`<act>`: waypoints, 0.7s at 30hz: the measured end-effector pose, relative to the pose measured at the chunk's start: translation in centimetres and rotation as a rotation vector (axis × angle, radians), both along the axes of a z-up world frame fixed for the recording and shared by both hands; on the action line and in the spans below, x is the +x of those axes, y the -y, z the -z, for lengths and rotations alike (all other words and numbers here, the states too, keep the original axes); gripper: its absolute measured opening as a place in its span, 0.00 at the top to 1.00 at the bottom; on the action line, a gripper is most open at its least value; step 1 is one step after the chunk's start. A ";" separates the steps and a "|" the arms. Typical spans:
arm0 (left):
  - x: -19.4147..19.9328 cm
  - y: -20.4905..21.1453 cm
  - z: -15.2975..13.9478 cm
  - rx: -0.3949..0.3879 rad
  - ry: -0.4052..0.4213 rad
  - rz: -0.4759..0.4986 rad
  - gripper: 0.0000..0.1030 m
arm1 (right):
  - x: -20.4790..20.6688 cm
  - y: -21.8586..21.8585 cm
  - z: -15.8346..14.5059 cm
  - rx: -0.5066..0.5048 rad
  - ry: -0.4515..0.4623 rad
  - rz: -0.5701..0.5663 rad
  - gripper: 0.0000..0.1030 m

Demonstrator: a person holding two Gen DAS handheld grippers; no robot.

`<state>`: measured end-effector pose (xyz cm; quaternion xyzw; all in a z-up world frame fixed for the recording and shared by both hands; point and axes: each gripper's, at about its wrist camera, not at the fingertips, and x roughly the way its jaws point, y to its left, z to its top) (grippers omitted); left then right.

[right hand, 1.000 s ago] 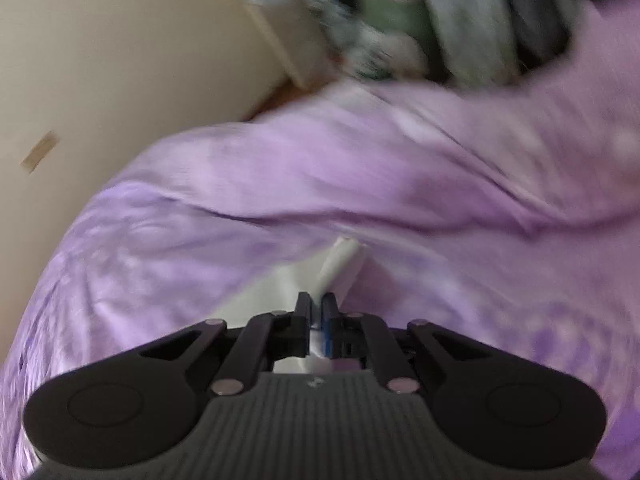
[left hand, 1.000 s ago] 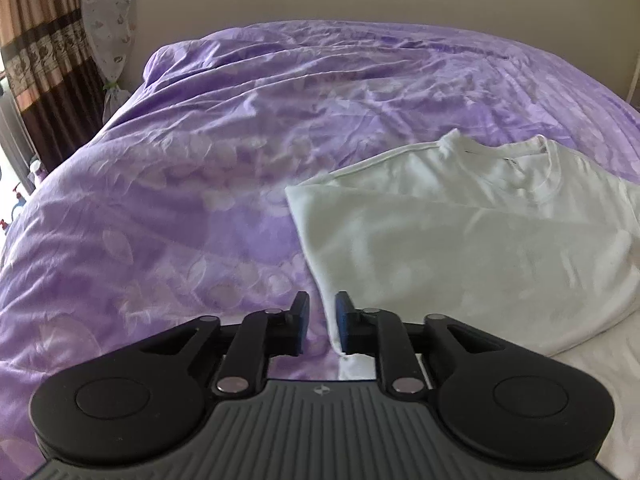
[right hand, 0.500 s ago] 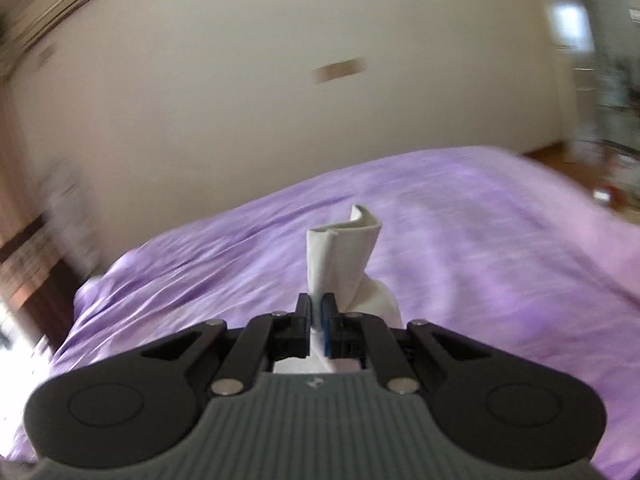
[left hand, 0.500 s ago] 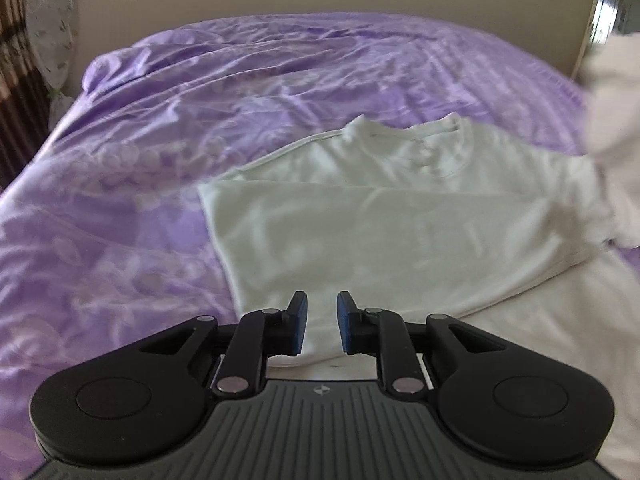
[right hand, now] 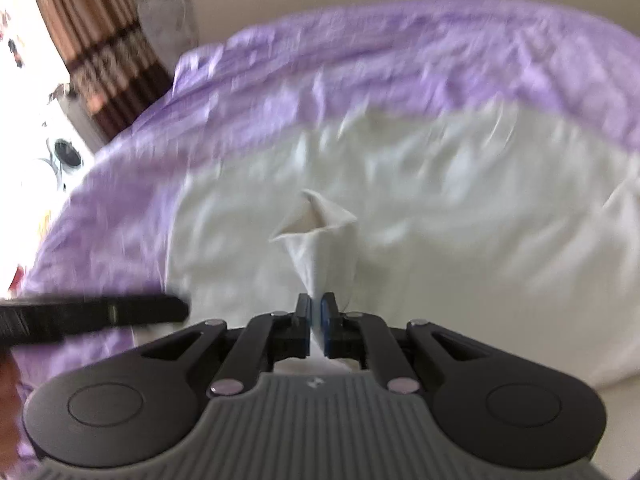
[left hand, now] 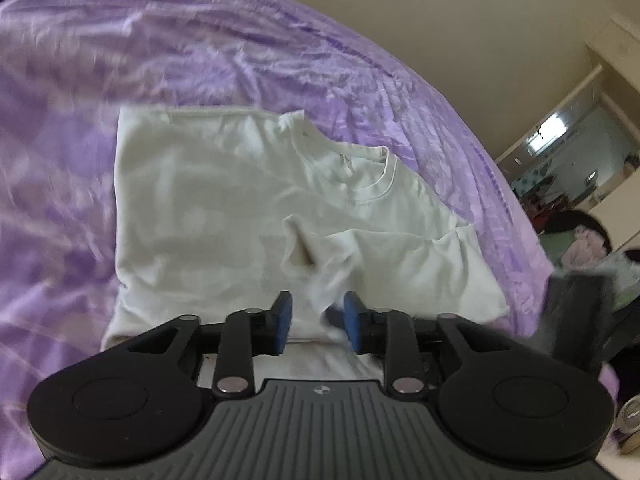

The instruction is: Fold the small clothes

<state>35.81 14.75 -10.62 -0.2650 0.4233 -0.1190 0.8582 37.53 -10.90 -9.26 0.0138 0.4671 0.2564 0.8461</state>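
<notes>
A white T-shirt (left hand: pixel 208 200) lies on the purple bedspread (left hand: pixel 200 40), collar (left hand: pixel 376 184) toward the far side, with one sleeve doubled over its front. My left gripper (left hand: pixel 316 320) hovers at the shirt's near edge. Its jaws are opening, and a blurred raised tuft of white cloth (left hand: pixel 326 300) stands between the pads without being pressed. My right gripper (right hand: pixel 316 312) is shut on a pinched cone of the shirt's fabric (right hand: pixel 324 236), held above the spread shirt (right hand: pixel 460 200). Both views are motion-blurred.
A dark blurred bar (right hand: pixel 92 316), probably the other gripper, crosses the left of the right wrist view. A striped brown curtain (right hand: pixel 100 40) and a fan (right hand: pixel 66 152) stand left of the bed. A mirrored wardrobe (left hand: pixel 560 140) and piled clothes (left hand: pixel 584 240) are on the right.
The right gripper swung fast across the room, still pinching white cloth, and now points down over the shirt. The left gripper rolled, and its jaws have widened around a cloth tuft.
</notes>
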 end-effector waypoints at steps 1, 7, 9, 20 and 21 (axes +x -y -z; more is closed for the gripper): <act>0.2 -0.2 0.3 -0.006 -0.008 -0.004 0.64 | -0.2 -0.4 1.0 -0.012 -0.029 -0.010 0.96; 1.6 -1.0 0.7 -0.031 -0.020 -0.020 0.42 | 0.4 -0.4 2.2 0.017 -0.091 -0.037 0.71; 2.3 -1.5 1.1 -0.080 -0.040 -0.026 0.36 | 0.4 0.0 1.0 0.037 -0.101 -0.051 0.64; 6.5 0.2 5.5 -0.005 -0.101 -0.039 0.82 | 2.5 10.8 -2.8 -0.060 -0.014 0.132 0.63; 6.4 0.4 5.5 0.009 -0.090 -0.041 0.95 | 2.7 12.3 -2.9 -0.060 -0.013 0.155 0.65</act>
